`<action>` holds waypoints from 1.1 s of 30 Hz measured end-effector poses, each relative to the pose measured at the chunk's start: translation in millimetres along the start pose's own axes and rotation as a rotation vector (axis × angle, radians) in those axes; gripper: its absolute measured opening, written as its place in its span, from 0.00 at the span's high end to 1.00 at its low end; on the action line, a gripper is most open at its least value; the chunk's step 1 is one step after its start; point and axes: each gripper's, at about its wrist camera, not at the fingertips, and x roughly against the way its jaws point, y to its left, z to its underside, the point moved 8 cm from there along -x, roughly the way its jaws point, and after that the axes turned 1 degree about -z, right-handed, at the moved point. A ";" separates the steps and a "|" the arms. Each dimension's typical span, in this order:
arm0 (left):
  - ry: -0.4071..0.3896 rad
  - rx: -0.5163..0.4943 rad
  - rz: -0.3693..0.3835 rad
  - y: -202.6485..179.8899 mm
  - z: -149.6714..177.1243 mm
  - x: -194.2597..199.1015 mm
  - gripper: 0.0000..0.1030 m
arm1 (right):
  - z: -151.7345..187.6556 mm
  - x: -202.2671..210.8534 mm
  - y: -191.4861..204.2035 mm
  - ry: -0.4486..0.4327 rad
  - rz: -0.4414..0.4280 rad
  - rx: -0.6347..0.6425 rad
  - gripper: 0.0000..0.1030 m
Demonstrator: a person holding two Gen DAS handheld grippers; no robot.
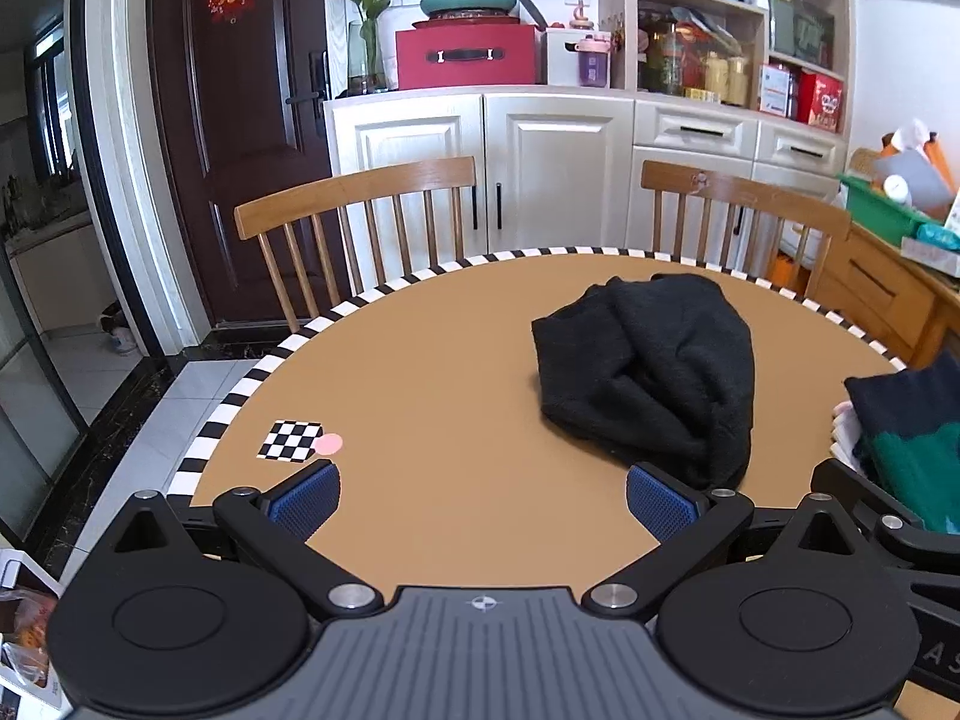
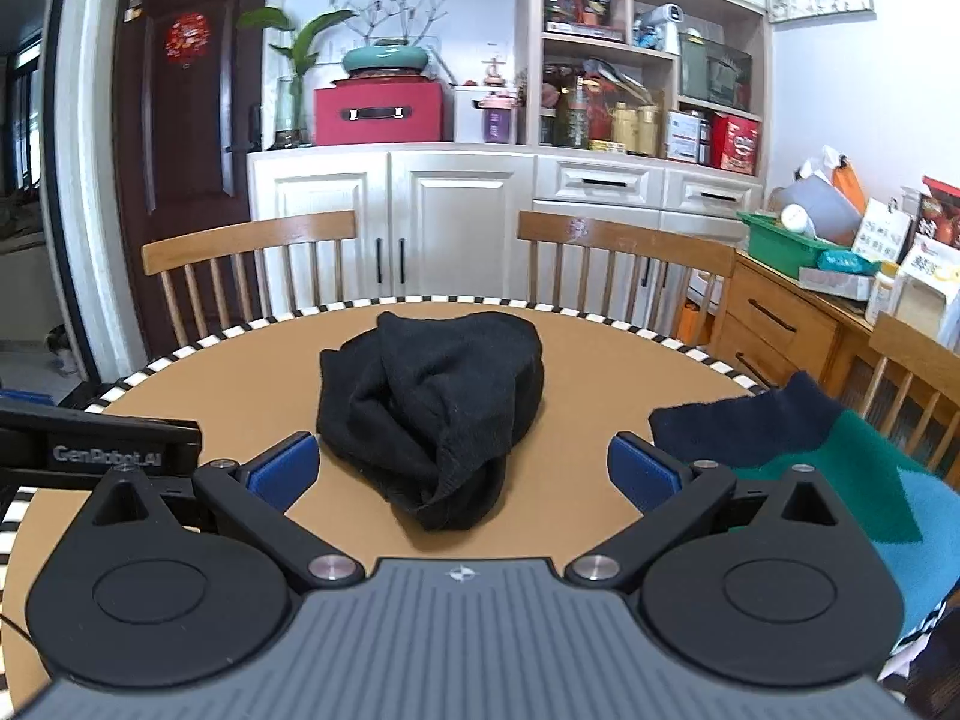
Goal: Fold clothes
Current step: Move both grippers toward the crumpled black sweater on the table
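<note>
A crumpled black knitted garment point(image 1: 648, 372) point(image 2: 432, 402) lies in a heap on the round brown table point(image 1: 432, 396) point(image 2: 606, 372). My left gripper point(image 1: 483, 501) hovers open over the table's near side, the heap just ahead of its right finger. My right gripper point(image 2: 462, 471) stands open too, and the heap's near end lies between its blue pads point(image 2: 282, 471). A folded navy, green and teal garment point(image 2: 840, 456) point(image 1: 912, 438) rests at the table's right edge, beside the right gripper's right finger.
Two wooden chairs point(image 1: 354, 222) point(image 2: 624, 258) stand behind the table, white cabinets point(image 1: 540, 168) beyond. A checkerboard marker point(image 1: 291, 439) with a pink dot lies at the table's left. A wooden sideboard point(image 2: 786, 324) with a green bin stands right. The left gripper's body point(image 2: 96, 438) shows at left.
</note>
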 end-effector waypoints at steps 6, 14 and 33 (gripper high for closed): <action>0.026 -0.039 -0.005 5.4 5.7 0.1 0.00 | 2.0 4.3 -5.8 0.011 -0.008 0.010 0.00; 0.052 -0.059 -0.012 -2.9 12.7 7.7 0.00 | 9.3 10.6 -1.1 0.032 -0.022 0.045 0.00; 0.105 -0.090 0.020 2.4 11.4 -19.0 0.00 | 13.0 -13.8 5.0 0.102 -0.034 0.025 0.00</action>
